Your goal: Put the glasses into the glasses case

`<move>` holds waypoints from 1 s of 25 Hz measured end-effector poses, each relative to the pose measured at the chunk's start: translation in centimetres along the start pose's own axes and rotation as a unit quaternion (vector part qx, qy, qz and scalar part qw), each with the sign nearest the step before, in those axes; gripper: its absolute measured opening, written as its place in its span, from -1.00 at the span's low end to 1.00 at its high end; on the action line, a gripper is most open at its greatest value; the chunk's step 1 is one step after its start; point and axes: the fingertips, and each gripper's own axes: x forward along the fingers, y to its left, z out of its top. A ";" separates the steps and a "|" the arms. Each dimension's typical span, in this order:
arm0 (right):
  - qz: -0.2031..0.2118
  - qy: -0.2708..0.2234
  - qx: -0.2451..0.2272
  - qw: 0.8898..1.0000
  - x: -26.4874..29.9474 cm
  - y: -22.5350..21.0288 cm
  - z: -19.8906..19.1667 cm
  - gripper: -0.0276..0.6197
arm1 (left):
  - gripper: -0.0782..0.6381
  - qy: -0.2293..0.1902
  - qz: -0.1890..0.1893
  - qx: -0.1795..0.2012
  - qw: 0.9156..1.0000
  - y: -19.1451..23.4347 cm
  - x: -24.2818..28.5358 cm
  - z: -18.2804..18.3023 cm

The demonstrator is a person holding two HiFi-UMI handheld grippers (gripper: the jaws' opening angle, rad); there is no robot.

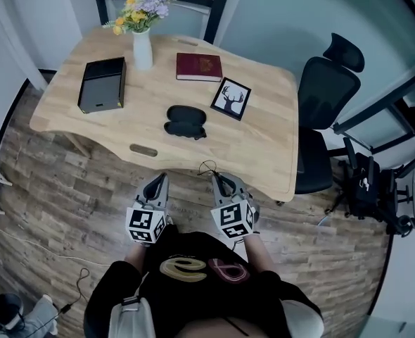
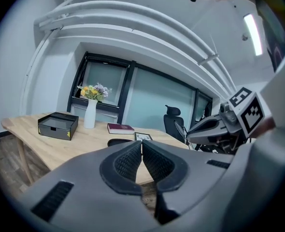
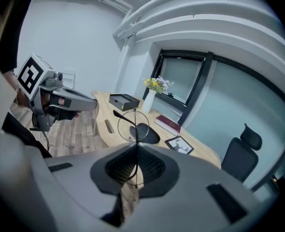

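Observation:
The black glasses case (image 1: 186, 122) lies open in the middle of the wooden table (image 1: 264, 153); it also shows in the right gripper view (image 3: 148, 132) and as a dark shape in the left gripper view (image 2: 117, 141). My right gripper (image 1: 219, 179) hovers over the table's near edge, shut on thin wire-rimmed glasses (image 1: 207, 167), whose round lens (image 3: 133, 122) sticks up beyond the jaws. My left gripper (image 1: 162, 179) is beside it on the left, also short of the case, its jaws (image 2: 142, 145) shut with nothing between them.
On the table stand a black box (image 1: 102, 83), a white vase of flowers (image 1: 142, 44), a red book (image 1: 199, 67) and a framed deer picture (image 1: 231, 98). A black office chair (image 1: 327, 97) is at the table's right end, with dark equipment (image 1: 376, 189) on the floor beyond.

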 end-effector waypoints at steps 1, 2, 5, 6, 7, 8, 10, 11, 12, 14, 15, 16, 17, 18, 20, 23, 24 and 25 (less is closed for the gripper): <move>-0.003 0.001 0.001 1.000 0.4 0.0 0.3 -0.87 | -0.73 0.000 -0.004 0.002 1.000 0.5 0.3 0.2; -0.005 0.002 0.002 1.000 0.9 0.1 0.7 -0.87 | -0.73 0.001 -0.008 0.003 1.000 1.0 0.5 0.4; -0.011 0.006 0.007 1.000 2.2 0.3 1.6 -0.87 | -0.73 0.004 -0.018 0.007 1.000 2.6 1.1 0.9; -0.013 0.007 0.008 1.000 2.6 0.4 1.9 -0.87 | -0.73 0.005 -0.020 0.008 1.000 3.2 1.2 1.0; -0.015 0.008 0.010 1.000 3.1 0.5 2.2 -0.87 | -0.73 0.006 -0.022 0.008 1.000 3.8 1.3 1.1; -0.018 0.008 0.012 1.000 3.4 0.6 2.5 -0.87 | -0.73 0.007 -0.024 0.009 1.000 4.4 1.4 1.2; -0.023 0.008 0.018 1.000 4.1 0.8 3.1 -0.87 | -0.73 0.009 -0.027 0.010 1.000 5.4 1.6 1.4; -0.025 0.008 0.021 0.999 4.4 0.8 3.4 -0.87 | -0.73 0.009 -0.028 0.010 1.000 5.9 1.6 1.5; -0.028 0.008 0.024 0.999 4.6 0.9 3.7 -0.87 | -0.73 0.010 -0.029 0.010 0.999 6.2 1.7 1.6; -0.031 0.008 0.025 0.999 5.0 0.9 4.2 -0.87 | -0.73 0.010 -0.031 0.009 0.999 6.6 1.7 1.6; -0.032 0.009 0.023 0.999 5.2 0.8 4.4 -0.87 | -0.73 0.011 -0.032 0.008 0.999 6.8 1.7 1.6; -0.033 0.009 0.020 0.999 5.5 0.8 4.7 -0.87 | -0.73 0.011 -0.033 0.007 0.999 7.0 1.7 1.5; -0.035 0.009 0.017 0.999 5.7 0.6 4.9 -0.87 | -0.73 0.012 -0.033 0.005 0.999 7.2 1.7 1.5; -0.038 0.008 0.014 0.999 5.8 0.5 5.2 -0.87 | -0.73 0.012 -0.032 0.003 0.999 7.4 1.7 1.4; -0.044 0.008 0.011 0.999 6.1 0.2 5.5 -0.87 | -0.73 0.012 -0.031 -0.002 0.999 7.7 1.8 1.4; -0.044 0.012 0.004 0.999 6.5 -0.2 5.6 -0.87 | -0.73 0.010 -0.028 -0.005 1.000 8.1 2.0 1.6; -0.043 0.014 0.001 0.999 6.8 -0.3 5.6 -0.87 | -0.73 0.008 -0.026 -0.006 1.000 8.2 2.2 1.7; -0.042 0.014 -0.002 0.999 7.0 -0.5 5.7 -0.87 | -0.73 0.007 -0.023 -0.007 1.000 8.4 2.3 1.8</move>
